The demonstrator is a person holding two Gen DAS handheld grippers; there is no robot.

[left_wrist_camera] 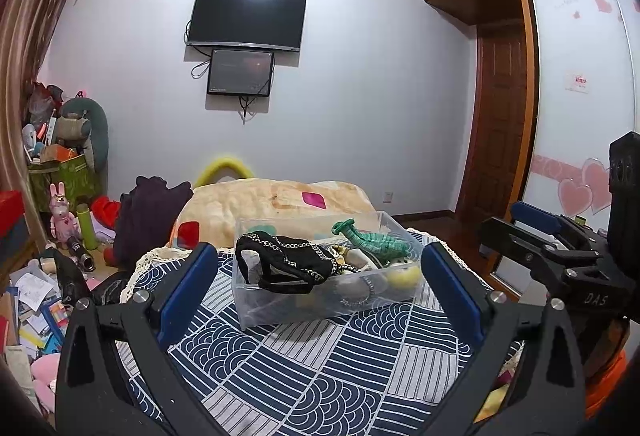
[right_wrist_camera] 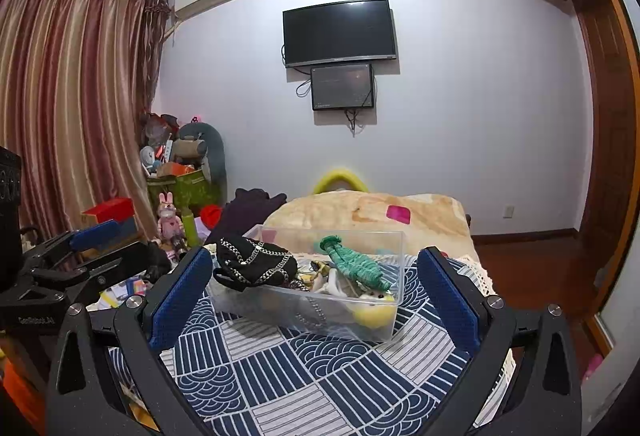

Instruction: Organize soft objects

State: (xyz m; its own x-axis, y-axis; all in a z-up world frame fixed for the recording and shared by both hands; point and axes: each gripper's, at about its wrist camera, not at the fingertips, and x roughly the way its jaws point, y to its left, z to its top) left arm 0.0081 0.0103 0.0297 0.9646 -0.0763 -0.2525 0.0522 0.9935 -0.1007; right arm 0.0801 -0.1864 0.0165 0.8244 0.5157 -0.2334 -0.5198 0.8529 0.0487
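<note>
Both my tongs hang empty, spread wide; the left gripper (left_wrist_camera: 320, 292) and right gripper (right_wrist_camera: 316, 296) each frame the clear bin (left_wrist_camera: 256, 300) at mid-frame, apart from it. To tidy well, I judge I should come down on the black chained cloth (left_wrist_camera: 280, 264) draped over the bin's left rim; pinch it mid-fold so it lifts whole; the green knitted toy (left_wrist_camera: 372, 240) lies upper right inside.

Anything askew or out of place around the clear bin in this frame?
Yes. The black chain-trimmed pouch is draped over the rim of the clear plastic bin, partly hanging outside. The green knitted toy sticks up above the rim. Both grippers, left and right, are open and empty.
</note>
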